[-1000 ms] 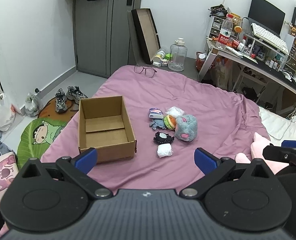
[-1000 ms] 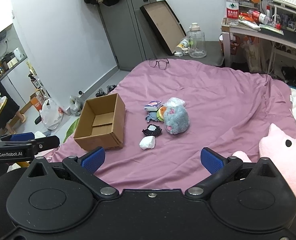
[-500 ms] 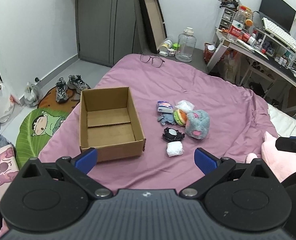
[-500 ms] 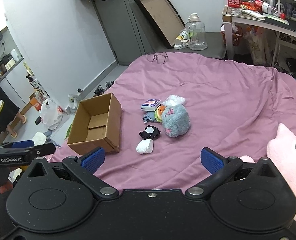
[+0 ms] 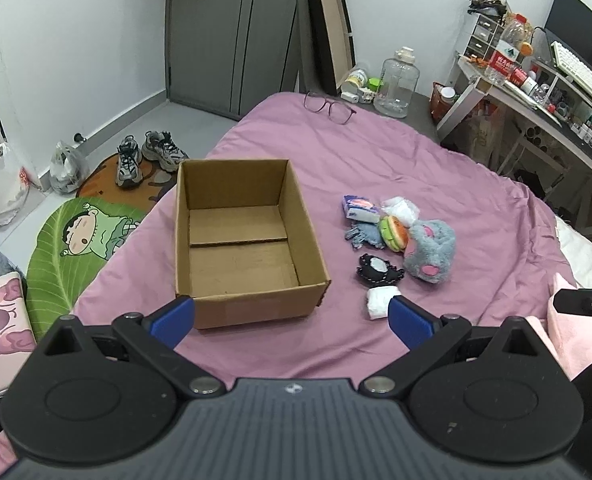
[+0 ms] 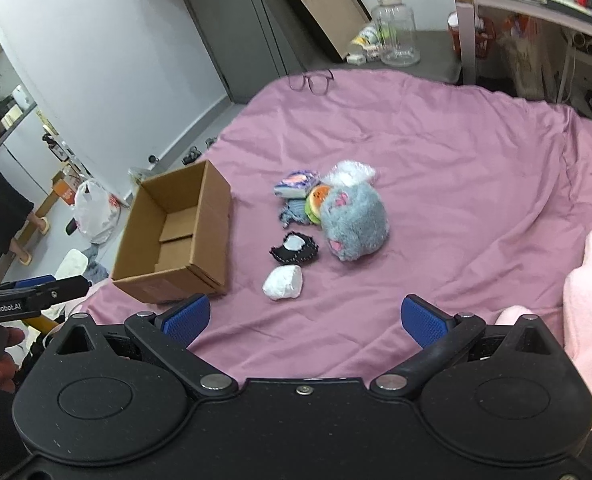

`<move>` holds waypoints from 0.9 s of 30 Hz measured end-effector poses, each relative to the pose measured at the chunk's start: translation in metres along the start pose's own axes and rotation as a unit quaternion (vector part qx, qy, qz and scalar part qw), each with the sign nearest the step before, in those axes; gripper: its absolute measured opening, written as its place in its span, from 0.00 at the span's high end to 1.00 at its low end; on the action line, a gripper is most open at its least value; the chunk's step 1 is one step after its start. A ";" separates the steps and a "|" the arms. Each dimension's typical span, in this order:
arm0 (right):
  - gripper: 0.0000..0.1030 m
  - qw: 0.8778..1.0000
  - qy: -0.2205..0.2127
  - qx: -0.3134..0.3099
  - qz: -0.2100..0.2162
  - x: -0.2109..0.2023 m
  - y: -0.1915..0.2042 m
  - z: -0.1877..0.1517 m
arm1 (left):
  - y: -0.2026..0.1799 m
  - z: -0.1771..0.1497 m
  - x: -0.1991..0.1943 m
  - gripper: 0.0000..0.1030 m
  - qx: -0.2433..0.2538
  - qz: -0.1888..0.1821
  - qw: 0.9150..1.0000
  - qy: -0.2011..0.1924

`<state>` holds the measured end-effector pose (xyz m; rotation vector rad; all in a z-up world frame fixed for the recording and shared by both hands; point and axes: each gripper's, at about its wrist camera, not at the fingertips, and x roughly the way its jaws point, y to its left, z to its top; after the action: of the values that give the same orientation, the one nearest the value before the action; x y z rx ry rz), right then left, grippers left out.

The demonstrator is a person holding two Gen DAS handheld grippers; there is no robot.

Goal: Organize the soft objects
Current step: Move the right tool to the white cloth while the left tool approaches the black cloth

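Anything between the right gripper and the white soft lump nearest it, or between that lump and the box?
Nothing visible. Bare pink sheet separates the open right gripper from the white lump; the cardboard box sits beside it, top open, inside empty.

- The bedspread [image 5: 436, 168] is plain mauve-pink; the cardboard box [image 5: 251, 294] on it is plain brown
- The round plush [image 5: 432, 248] is grey-blue fur with pink patches; the burger toy [image 5: 394, 232] to its left is orange, green and tan
- The flat toy [image 5: 380, 269] nearer is black with a white centre and pale stitching round its edge; the wad [image 5: 378, 300] nearest is white
- The far packet [image 5: 360, 208] is white with purple and pink print; the denim scrap [image 5: 362, 237] is faded blue
- Both grippers are black with blue pads [image 6: 187, 318]
- The floor mat [image 5: 83, 232] on the left is leaf green with a cartoon boy
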<state>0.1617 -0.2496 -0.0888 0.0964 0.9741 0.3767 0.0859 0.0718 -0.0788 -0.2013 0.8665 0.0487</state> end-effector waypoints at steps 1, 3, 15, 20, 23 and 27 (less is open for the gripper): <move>0.00 1.000 0.004 0.003 0.000 0.005 -0.002 0.000 | 0.002 0.001 0.004 0.01 0.000 0.000 1.000 0.004; 0.00 1.000 0.011 0.008 -0.002 0.013 -0.005 0.000 | 0.006 0.002 0.012 0.03 -0.001 -0.003 1.000 0.010; 0.01 1.000 0.024 0.016 0.013 0.057 -0.016 0.014 | -0.010 0.018 0.046 0.08 0.034 -0.063 0.997 0.003; 0.08 0.998 0.043 0.023 0.031 0.080 -0.020 0.015 | -0.020 0.025 0.063 0.18 0.054 -0.083 0.995 0.015; 0.13 0.997 0.055 0.025 0.040 0.097 -0.021 0.014 | -0.024 0.030 0.074 0.25 0.065 -0.095 0.993 0.023; 0.19 0.996 0.070 0.028 0.055 0.115 -0.020 0.013 | -0.035 0.038 0.089 0.32 0.088 -0.103 0.990 0.038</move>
<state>0.2357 -0.2263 -0.1774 0.1773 1.1214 0.4627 0.1762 0.0415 -0.1173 -0.1274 0.9169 -0.2296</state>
